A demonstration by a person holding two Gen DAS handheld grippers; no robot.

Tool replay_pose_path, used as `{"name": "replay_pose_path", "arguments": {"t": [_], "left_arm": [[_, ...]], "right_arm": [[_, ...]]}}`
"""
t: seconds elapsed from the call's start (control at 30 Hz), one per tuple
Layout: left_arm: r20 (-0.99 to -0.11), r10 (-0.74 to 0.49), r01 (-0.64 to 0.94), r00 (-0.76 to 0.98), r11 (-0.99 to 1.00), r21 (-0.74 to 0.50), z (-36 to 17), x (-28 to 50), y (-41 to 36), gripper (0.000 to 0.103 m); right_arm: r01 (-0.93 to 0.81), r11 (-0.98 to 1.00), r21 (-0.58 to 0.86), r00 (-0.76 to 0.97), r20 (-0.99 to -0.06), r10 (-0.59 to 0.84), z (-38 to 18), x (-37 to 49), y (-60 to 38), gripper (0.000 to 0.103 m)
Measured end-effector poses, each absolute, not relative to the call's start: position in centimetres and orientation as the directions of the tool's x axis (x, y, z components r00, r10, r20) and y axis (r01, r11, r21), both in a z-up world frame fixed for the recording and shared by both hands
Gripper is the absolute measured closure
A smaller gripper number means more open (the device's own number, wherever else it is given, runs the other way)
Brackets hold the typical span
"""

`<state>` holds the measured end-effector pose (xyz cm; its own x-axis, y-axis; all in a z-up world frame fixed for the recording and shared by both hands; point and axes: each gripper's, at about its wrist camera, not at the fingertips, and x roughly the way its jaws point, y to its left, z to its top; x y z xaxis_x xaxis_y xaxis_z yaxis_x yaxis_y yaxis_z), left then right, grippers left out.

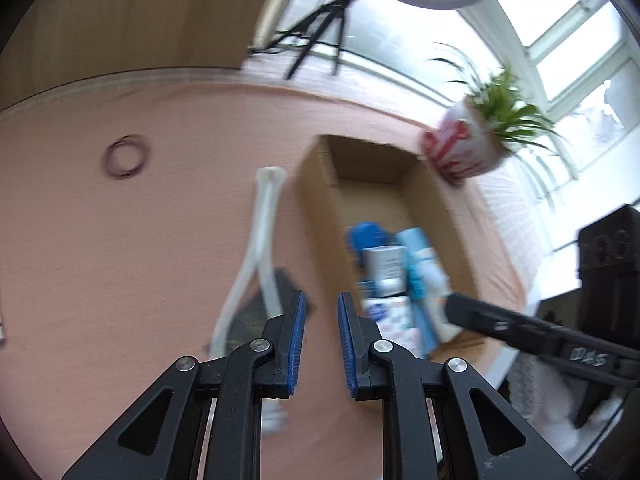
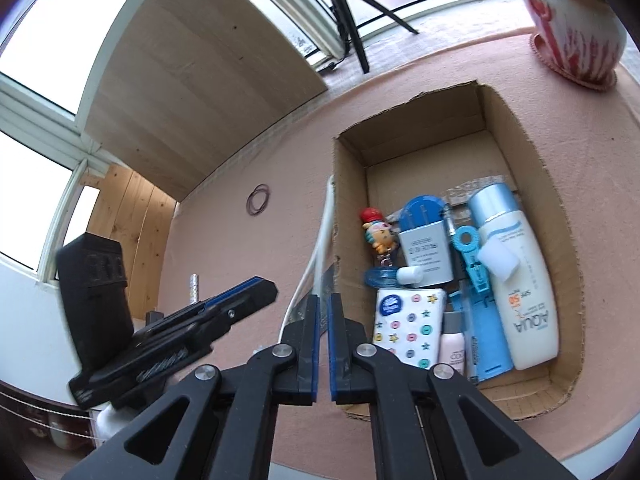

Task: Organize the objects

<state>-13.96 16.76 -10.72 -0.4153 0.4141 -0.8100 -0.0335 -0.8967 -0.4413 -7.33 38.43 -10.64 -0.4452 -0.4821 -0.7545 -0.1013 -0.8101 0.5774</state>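
Nearest our lenses were the jaws themselves. The left gripper (image 1: 322,312) showed a moderate gap between its blue pads with nothing in it; the right gripper (image 2: 323,316) showed only a narrow slit, also with nothing held.

Just ahead of the left jaws and slightly to their left lay the white cable (image 1: 262,236), still out on the pink worktop (image 1: 120,240). Its long axis ran almost straight away from those jaws, its near end passing under the left finger and crossing a dark flat card (image 1: 248,312) whose nature we could not make out. In the right wrist view the cable ran just left of the jaw tips, hugging the outer wall of the cardboard box (image 2: 520,128). We judged the left gripper the nearer and better aligned for it. Far ahead to the left lay a small ring of rubber bands (image 1: 127,156), also unpacked.

The box sat ahead and right of both pairs of jaws. Its near half held a white sunscreen bottle (image 2: 524,300), a patterned tissue pack (image 2: 408,324), a blue-capped grey tube (image 2: 426,252), a blue plastic clip (image 2: 474,264), a small pink bottle (image 2: 452,346) and a little figure toy (image 2: 378,232); its far half was bare. A potted plant (image 2: 576,32) stood beyond the box.
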Motion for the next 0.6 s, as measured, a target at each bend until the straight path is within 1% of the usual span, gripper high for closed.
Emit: {"name": "replay_pose_path", "arguments": {"t": [0.03, 0.1, 0.27, 0.33, 0.5, 0.57, 0.6], "left_arm": [[-0.819, 0.405, -0.022, -0.406, -0.9, -0.435, -11.2, -13.9, 16.1, 0.081], [-0.84, 0.392, -0.001, -0.376, -0.906, -0.423, -12.3, -13.9, 14.8, 0.08], [-0.869, 0.364, 0.003, -0.335, -0.922, -0.388, -14.5, -14.2, 13.9, 0.08], [-0.877, 0.367, -0.013, -0.31, -0.924, -0.382, -15.4, -14.2, 14.0, 0.082], [-0.903, 0.346, -0.054, -0.255, -0.938, -0.343, -17.4, -14.2, 15.0, 0.082], [-0.906, 0.345, -0.056, -0.246, -0.938, -0.342, -18.0, -14.1, 14.9, 0.095], [-0.905, 0.341, -0.053, -0.255, -0.939, -0.339, -18.1, -13.9, 14.6, 0.096]], "right_arm": [[-0.1, -0.811, 0.577, -0.444, -0.755, -0.483, -10.8, -7.4, 38.3, 0.091], [-0.098, -0.816, 0.57, -0.44, -0.76, -0.478, -11.1, -7.3, 37.7, 0.085], [-0.101, -0.817, 0.568, -0.428, -0.766, -0.48, -11.8, -6.7, 36.3, 0.085], [-0.102, -0.82, 0.563, -0.427, -0.769, -0.475, -11.9, -6.3, 35.7, 0.085], [-0.108, -0.835, 0.539, -0.438, -0.78, -0.447, -12.0, -4.9, 34.1, 0.085], [-0.113, -0.837, 0.535, -0.443, -0.782, -0.439, -12.1, -4.4, 33.7, 0.085], [-0.114, -0.841, 0.529, -0.444, -0.784, -0.434, -12.2, -4.2, 33.4, 0.085]]}}
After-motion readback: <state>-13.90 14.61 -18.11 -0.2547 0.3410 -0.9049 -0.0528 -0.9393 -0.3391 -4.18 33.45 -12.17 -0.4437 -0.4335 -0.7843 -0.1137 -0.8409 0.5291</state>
